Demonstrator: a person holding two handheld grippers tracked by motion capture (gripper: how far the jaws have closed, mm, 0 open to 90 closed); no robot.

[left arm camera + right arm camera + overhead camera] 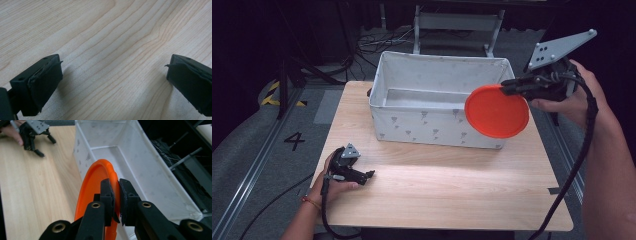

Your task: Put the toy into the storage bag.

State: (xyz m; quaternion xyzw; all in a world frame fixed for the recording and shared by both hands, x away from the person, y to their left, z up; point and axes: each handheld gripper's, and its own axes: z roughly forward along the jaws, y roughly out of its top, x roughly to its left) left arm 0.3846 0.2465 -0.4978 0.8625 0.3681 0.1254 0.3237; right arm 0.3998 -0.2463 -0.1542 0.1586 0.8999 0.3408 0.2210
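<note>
My right tool (507,89) sits at the upper right of the high view, raised off the tabletop (437,185), and it is clenched on the rim of an orange disc (497,111). In the right gripper view my two black jaws pinch that rim at the middle of the frame, and the disc (93,187) stands on edge, curving up and away to the left of them. From above, the disc hangs tilted in front of the right end of the white fabric bin (432,127), overlapping its near wall and right corner. The bin (155,180) is open on top, and I can see its pale floor.

My left tool (368,175) rests at the lower left of the high view, low on the bare wood, well apart from the bin. It is released: in the left gripper view its jaws stand wide, one at each lower corner, with nothing but wood grain (112,50) between them. My left hand (334,182) wraps its handle.
</note>
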